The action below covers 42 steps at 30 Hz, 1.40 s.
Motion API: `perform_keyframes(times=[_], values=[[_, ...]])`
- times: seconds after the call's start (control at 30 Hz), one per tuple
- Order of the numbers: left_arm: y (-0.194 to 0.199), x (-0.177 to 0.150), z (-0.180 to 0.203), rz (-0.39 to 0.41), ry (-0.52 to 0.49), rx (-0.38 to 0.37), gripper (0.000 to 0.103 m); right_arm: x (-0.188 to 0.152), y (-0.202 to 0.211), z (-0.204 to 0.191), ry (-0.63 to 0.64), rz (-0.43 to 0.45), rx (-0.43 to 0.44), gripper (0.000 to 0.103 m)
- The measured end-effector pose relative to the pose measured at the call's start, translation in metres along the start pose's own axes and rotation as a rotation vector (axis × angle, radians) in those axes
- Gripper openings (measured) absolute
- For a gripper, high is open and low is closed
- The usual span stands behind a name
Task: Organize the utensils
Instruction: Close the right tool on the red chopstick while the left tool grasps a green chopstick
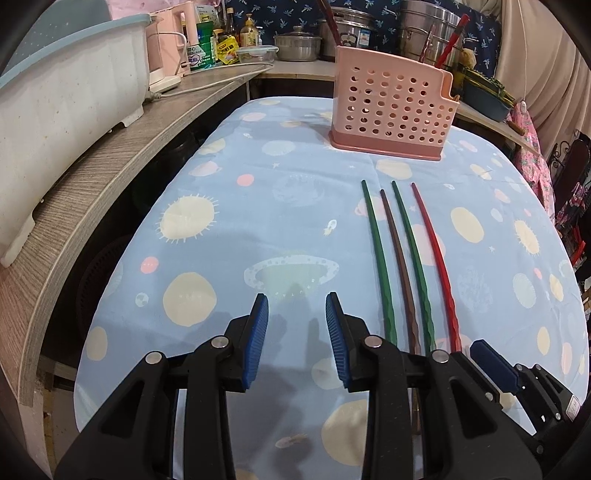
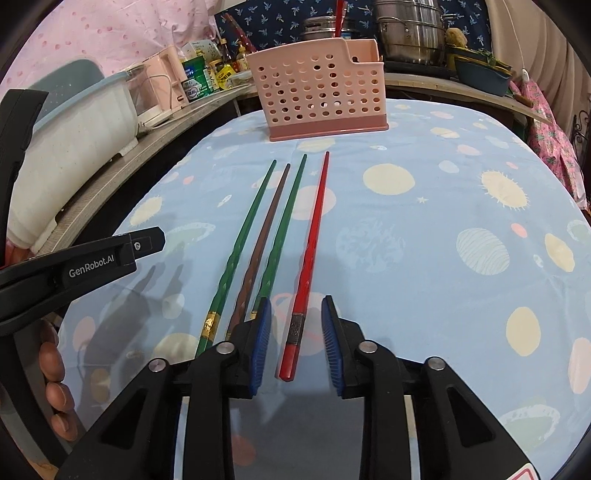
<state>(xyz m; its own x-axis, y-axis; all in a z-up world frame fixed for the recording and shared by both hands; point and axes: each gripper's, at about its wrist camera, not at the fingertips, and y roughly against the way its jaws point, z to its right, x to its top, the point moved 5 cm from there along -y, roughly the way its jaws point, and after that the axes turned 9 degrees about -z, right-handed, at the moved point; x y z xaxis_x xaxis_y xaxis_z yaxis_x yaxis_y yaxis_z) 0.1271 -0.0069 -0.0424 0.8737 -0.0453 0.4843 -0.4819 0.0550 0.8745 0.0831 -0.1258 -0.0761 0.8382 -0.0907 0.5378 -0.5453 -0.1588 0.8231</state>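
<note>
Four chopsticks lie side by side on the blue planet-print tablecloth (image 1: 258,206): a green one (image 2: 243,236), a brown one (image 2: 264,236), a second green one (image 2: 286,221) and a red one (image 2: 314,229). The pink perforated utensil holder (image 2: 317,96) stands upright beyond their tips. My right gripper (image 2: 295,301) is low over the cloth and open, with the red chopstick's thick end lying between its blue pads, untouched. My left gripper (image 1: 297,302) is open over bare cloth, left of the green chopstick (image 1: 376,258); the holder (image 1: 391,107) is ahead to its right.
A wooden shelf (image 1: 110,166) runs along the table's left side with a white dish rack (image 1: 66,103), a pink kettle and bottles. Steel pots (image 1: 424,26) stand behind the holder. A hand's fingers (image 2: 55,369) show at the left of the right wrist view.
</note>
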Motion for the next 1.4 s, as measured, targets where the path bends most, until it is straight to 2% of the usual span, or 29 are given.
perform_keyframes(times=[0.13,0.43,0.77,1.0,1.13,1.4], values=[[-0.003,-0.005,-0.001,-0.014,0.001,-0.005,0.031,-0.002,-0.004,0.001,-0.001,-0.018,-0.013,0.015],[-0.006,-0.013,0.001,-0.035,-0.005,-0.016,0.031,-0.005,-0.003,0.006,-0.005,-0.019,-0.03,0.007],[-0.007,-0.025,0.018,-0.065,-0.041,-0.062,0.031,-0.011,0.007,0.032,-0.06,-0.006,-0.045,0.007],[-0.004,-0.033,0.034,-0.072,-0.079,-0.091,0.036,-0.014,0.01,0.037,-0.071,-0.002,-0.036,0.007],[-0.006,-0.035,0.04,-0.078,-0.089,-0.102,0.045,-0.014,0.01,0.037,-0.073,-0.001,-0.032,0.007],[-0.014,-0.04,0.044,-0.106,-0.096,-0.105,0.046,-0.014,0.01,0.038,-0.078,-0.001,-0.023,0.007]])
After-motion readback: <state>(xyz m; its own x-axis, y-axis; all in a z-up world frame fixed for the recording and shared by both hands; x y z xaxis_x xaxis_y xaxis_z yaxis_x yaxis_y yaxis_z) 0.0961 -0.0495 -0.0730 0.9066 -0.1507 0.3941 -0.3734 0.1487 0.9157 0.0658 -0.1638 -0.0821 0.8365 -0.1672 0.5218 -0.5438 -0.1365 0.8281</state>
